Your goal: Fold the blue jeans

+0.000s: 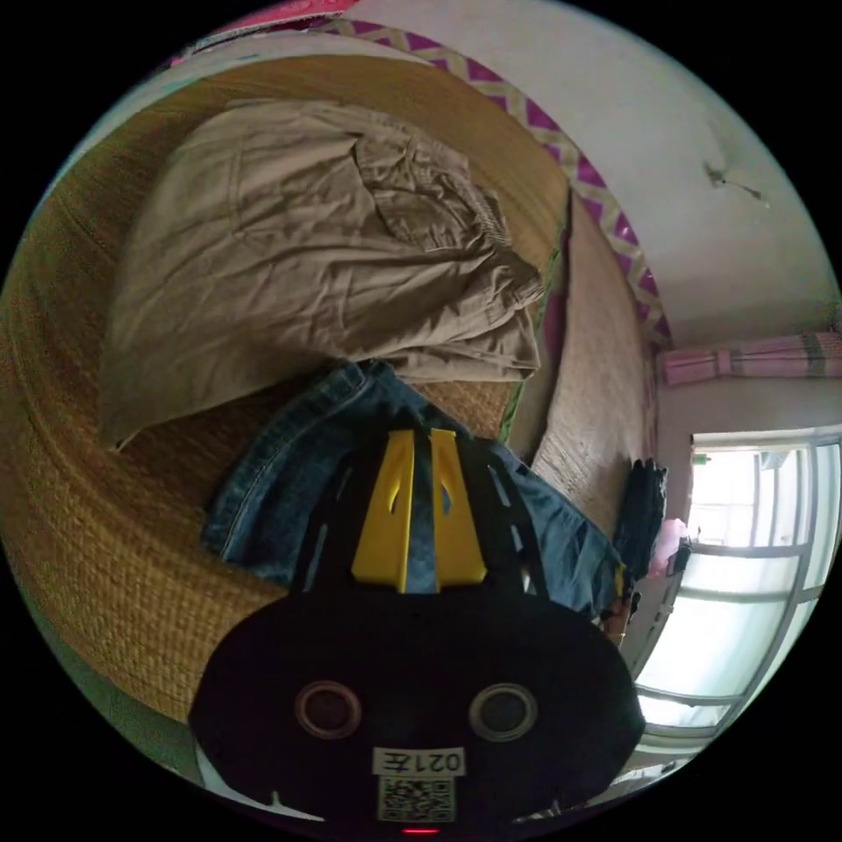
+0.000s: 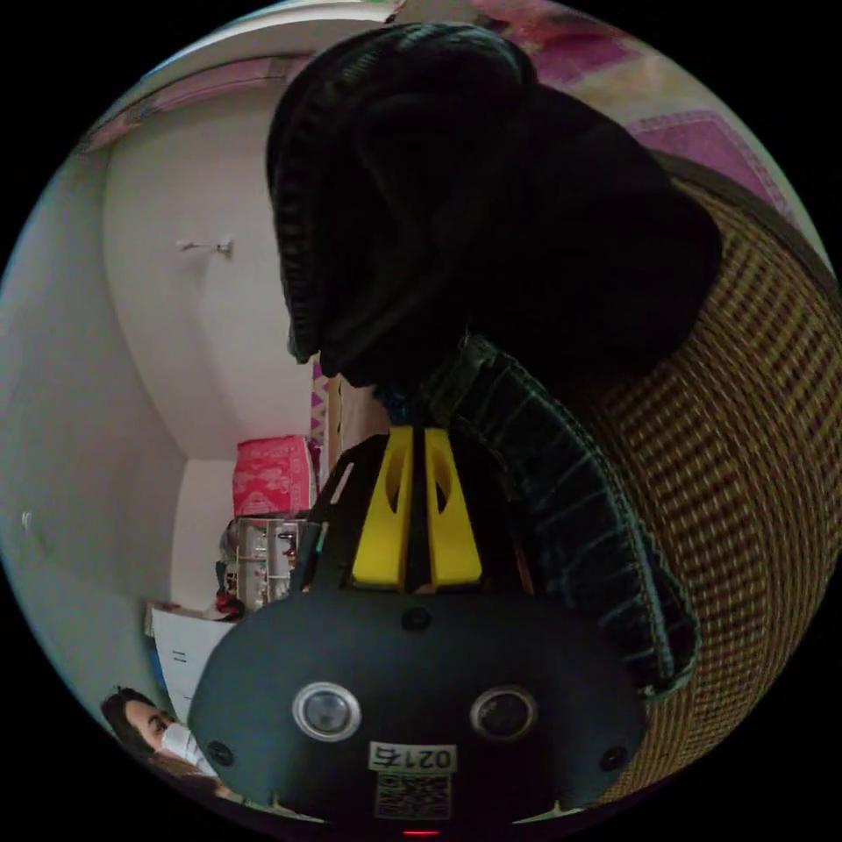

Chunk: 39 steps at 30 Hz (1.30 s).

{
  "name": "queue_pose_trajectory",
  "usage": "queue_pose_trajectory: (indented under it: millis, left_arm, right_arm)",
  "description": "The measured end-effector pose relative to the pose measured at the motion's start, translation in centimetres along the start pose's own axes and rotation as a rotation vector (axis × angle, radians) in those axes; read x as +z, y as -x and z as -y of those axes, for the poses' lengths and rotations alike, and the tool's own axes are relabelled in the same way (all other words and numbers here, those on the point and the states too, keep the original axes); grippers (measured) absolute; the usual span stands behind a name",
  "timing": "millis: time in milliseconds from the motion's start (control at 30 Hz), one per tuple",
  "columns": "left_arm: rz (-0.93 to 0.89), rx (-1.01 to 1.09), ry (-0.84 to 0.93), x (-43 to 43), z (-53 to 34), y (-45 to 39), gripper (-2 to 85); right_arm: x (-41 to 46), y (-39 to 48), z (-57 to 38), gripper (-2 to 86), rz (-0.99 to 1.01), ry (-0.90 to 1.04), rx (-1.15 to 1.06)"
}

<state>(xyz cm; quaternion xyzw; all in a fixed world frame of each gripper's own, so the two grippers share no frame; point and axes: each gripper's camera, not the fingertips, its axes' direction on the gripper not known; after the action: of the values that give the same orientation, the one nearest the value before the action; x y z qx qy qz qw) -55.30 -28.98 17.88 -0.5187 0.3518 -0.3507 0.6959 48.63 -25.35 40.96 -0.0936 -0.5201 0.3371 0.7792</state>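
**Both grippers clamped on denim over the woven mat**

Woven straw matting (image 1: 79,526) covers the surface, with tan trousers (image 1: 289,263) spread flat on it. Just beside them lie the blue jeans (image 1: 289,474), and the left gripper (image 1: 419,434) pinches their fabric between nearly closed yellow jaws. Over in the right gripper view, the right gripper (image 2: 417,431) bites a dark, shadowed denim fold (image 2: 561,491), lifted above the mat.

Woven mat (image 1: 105,544), white walls (image 1: 702,114), bright window (image 1: 745,561).
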Motion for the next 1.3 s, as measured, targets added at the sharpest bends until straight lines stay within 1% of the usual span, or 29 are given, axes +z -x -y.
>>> queue_pose_trajectory:
  millis: [67, 133, 200, 233, 267, 300, 333, 367, 400, 433, 500, 567, 600, 700, 767, 800, 900, 1033, 1133, 1167, 1267, 1300]
  left_arm:
    - [-0.068, 0.042, -0.023, -0.4, -0.4, 0.6, 0.7]
    - [-0.131, 0.070, -0.074, -1.3, -1.3, 1.6, 0.3]
    - [-0.190, 0.086, -0.221, -3.4, -3.1, 3.3, -0.5]
    - [-0.213, 0.096, -0.247, -3.7, -3.5, 3.7, -0.6]
    - [-0.255, 0.133, -0.285, -4.1, -4.1, 4.3, -0.7]
    - [-0.274, 0.183, -0.283, -4.0, -4.8, 4.5, -0.7]
    - [-0.272, 0.203, -0.275, -3.8, -5.1, 4.5, -0.7]
    - [-0.238, 0.230, -0.274, -3.4, -6.0, 4.6, -0.5]
    - [-0.176, 0.227, -0.287, -3.1, -7.2, 4.8, -0.2]
    - [-0.151, 0.218, -0.299, -3.0, -7.8, 5.0, 0.1]
    - [-0.115, 0.178, -0.353, -2.4, -10.9, 6.3, 3.7]
    - [-0.132, 0.168, -0.386, -1.9, -13.3, 7.3, 7.0]
    - [-0.153, 0.144, -0.374, -1.0, -14.4, 8.0, 10.3]
    - [-0.234, 0.080, -0.363, 1.8, -16.5, 9.6, 14.2]
    - [-0.276, -0.003, -0.353, 3.8, -16.8, 10.7, 14.5]
    - [-0.276, -0.036, -0.375, 4.8, -16.9, 11.2, 14.3]
    - [-0.261, -0.088, -0.387, 7.1, -15.8, 11.7, 12.3]
    - [-0.243, -0.094, -0.367, 10.0, -13.8, 11.4, 11.0]
    - [-0.231, -0.093, -0.359, 12.9, -12.7, 11.5, 6.9]
    - [-0.242, -0.110, -0.361, 14.1, -12.6, 12.3, 3.8]
    - [-0.372, -0.128, -0.384, 16.2, -13.4, 14.3, 0.1]
    - [-0.355, -0.093, -0.391, 16.2, -13.8, 13.8, -0.3]
  right_arm:
    - [-0.6, 0.3, -1.4, 4.1, 0.006, 0.015, -0.059]
    - [-1.6, 0.5, -3.3, 4.8, 0.080, 0.029, -0.121]
    - [-1.8, 1.8, -6.3, 4.5, 0.123, 0.078, -0.241]
    - [-1.6, 2.4, -7.2, 4.3, 0.116, 0.094, -0.283]
    - [-0.6, 3.8, -9.2, 3.8, 0.091, 0.141, -0.370]
    - [0.6, 5.2, -11.5, 3.2, 0.065, 0.183, -0.452]
    - [1.4, 5.8, -12.7, 2.9, 0.052, 0.205, -0.495]
    - [3.0, 7.1, -15.2, 2.3, 0.019, 0.255, -0.584]
    - [4.6, 8.3, -17.8, 1.9, -0.007, 0.296, -0.669]
    - [5.4, 8.8, -19.1, 1.9, -0.023, 0.315, -0.710]
    - [8.4, 10.3, -24.7, 2.3, -0.106, 0.386, -0.876]
    - [10.2, 10.9, -28.6, 3.9, -0.201, 0.416, -0.990]
    - [11.1, 11.0, -31.0, 4.8, -0.267, 0.411, -1.061]
    - [13.0, 10.5, -35.8, 6.0, -0.389, 0.400, -1.190]
    - [13.8, 9.9, -37.4, 6.2, -0.399, 0.409, -1.194]
    - [14.2, 9.3, -37.9, 6.2, -0.390, 0.421, -1.176]
    - [14.3, 7.9, -38.6, 6.2, -0.335, 0.428, -1.106]
    - [13.2, 6.5, -39.2, 6.0, -0.292, 0.401, -1.042]
    - [12.1, 5.3, -39.6, 5.7, -0.287, 0.352, -1.000]
    - [11.8, 4.7, -39.8, 5.5, -0.290, 0.337, -0.985]
    - [11.2, 3.1, -40.0, 5.4, -0.316, 0.330, -0.961]
    - [10.7, 2.5, -40.0, 5.3, -0.318, 0.318, -0.949]
